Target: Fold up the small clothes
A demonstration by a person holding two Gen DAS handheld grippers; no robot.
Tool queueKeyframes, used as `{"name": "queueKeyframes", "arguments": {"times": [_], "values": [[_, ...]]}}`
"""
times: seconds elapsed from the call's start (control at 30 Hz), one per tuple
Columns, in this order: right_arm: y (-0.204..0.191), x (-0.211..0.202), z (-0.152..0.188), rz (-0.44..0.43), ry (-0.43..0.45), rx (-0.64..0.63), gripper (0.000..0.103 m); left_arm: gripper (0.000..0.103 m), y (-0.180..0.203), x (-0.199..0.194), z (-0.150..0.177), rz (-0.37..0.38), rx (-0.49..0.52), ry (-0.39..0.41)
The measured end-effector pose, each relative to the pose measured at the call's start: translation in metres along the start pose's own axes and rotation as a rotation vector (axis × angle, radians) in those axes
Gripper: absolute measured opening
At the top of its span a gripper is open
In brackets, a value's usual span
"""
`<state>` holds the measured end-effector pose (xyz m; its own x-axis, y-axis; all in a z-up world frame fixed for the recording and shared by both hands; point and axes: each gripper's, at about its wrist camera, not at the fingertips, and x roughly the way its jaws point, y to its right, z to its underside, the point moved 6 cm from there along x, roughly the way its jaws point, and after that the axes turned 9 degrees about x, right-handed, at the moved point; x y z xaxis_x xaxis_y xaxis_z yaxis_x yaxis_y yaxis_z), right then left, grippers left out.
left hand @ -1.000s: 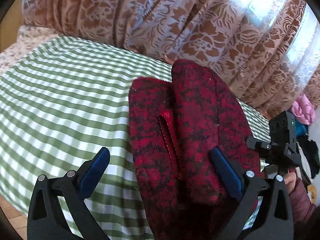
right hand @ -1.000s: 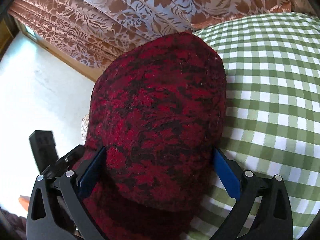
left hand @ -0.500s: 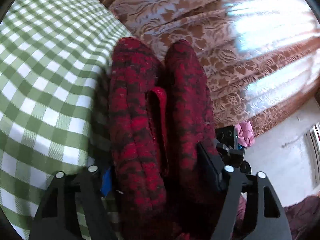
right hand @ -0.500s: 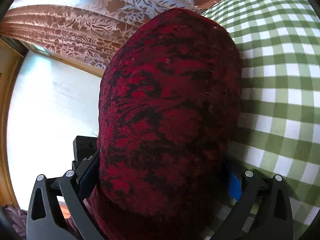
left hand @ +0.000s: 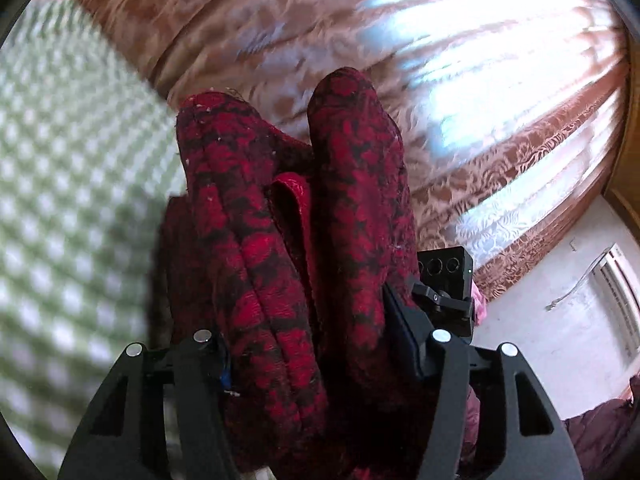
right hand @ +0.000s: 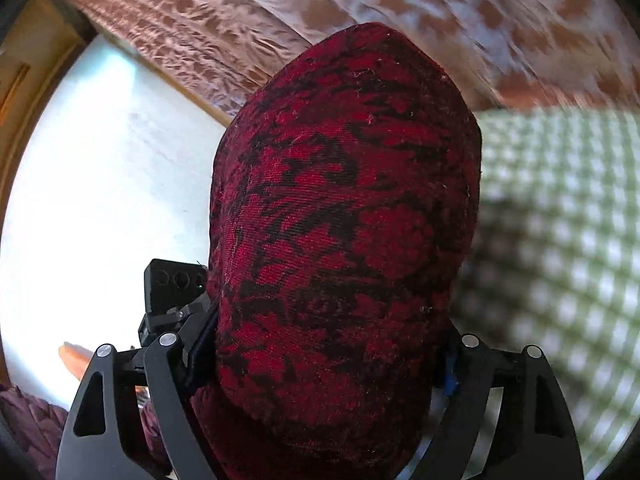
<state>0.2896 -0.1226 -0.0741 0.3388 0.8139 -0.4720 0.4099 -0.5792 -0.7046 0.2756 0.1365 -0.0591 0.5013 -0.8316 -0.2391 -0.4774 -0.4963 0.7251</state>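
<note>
Since a second ago you are lifting the red garment (left hand: 292, 264) off the checked table (left hand: 68, 184); left gripper (left hand: 308, 344) and right gripper (right hand: 320, 344), jaws closing, are clamping its folds; long axis is running straight ahead between both jaws.

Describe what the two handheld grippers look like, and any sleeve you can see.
Both the left gripper and the right gripper have matte black frames with triangular cut-outs, round silver pivot pins and blue pads on the fingers. Each carries a boxy black camera block. A quilted dark purple sleeve shows at the edge.
</note>
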Motion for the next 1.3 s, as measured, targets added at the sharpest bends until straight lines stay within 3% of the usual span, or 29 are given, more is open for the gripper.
{"name": "queueKeyframes", "arguments": {"times": [0.1,0.2,0.37,0.47,0.5,0.57,0.63,0.77,0.83,0.87,0.93,1.03,1.17,1.3], "values": [[-0.001,0.014,-0.035,0.009,-0.012,-0.030,0.082,0.059,-0.006,0.010,-0.032,-0.057,0.045,0.004],[0.019,0.032,-0.063,0.062,-0.029,-0.028,0.082,0.059,-0.029,0.034,-0.048,-0.130,0.045,-0.042],[0.084,0.060,-0.076,0.229,-0.080,0.044,0.083,0.060,-0.086,0.082,-0.024,-0.306,-0.015,-0.203],[0.110,0.065,-0.073,0.253,-0.075,0.080,0.100,0.069,-0.091,0.083,-0.024,-0.304,-0.047,-0.166],[0.112,0.063,-0.074,0.250,-0.062,0.093,0.100,0.070,-0.088,0.084,-0.026,-0.332,-0.032,-0.165],[0.110,0.059,-0.075,0.269,-0.046,0.095,0.100,0.072,-0.080,0.083,-0.030,-0.375,0.016,-0.167],[0.096,0.048,-0.077,0.333,-0.009,0.027,0.100,0.081,-0.071,0.076,-0.035,-0.442,0.056,-0.150],[0.058,0.023,-0.091,0.460,0.142,-0.139,0.100,0.082,-0.058,0.064,-0.038,-0.599,0.154,-0.113],[0.038,0.021,-0.100,0.511,0.185,-0.212,0.089,0.082,-0.058,0.061,-0.034,-0.674,0.195,-0.121],[0.034,0.025,-0.103,0.546,0.184,-0.240,0.086,0.082,-0.058,0.060,-0.033,-0.710,0.205,-0.118],[0.028,0.043,-0.110,0.608,0.165,-0.281,0.069,0.082,-0.060,0.058,-0.031,-0.747,0.205,-0.116],[0.028,0.080,-0.109,0.702,0.113,-0.320,0.069,0.082,-0.068,0.061,-0.027,-0.843,0.241,-0.140],[0.039,0.122,-0.103,0.865,0.080,-0.413,0.069,0.083,-0.087,0.056,-0.026,-0.855,0.192,-0.138],[0.041,0.117,-0.104,0.877,0.101,-0.413,0.071,0.083,-0.080,0.052,-0.023,-0.883,0.194,-0.122]]}}
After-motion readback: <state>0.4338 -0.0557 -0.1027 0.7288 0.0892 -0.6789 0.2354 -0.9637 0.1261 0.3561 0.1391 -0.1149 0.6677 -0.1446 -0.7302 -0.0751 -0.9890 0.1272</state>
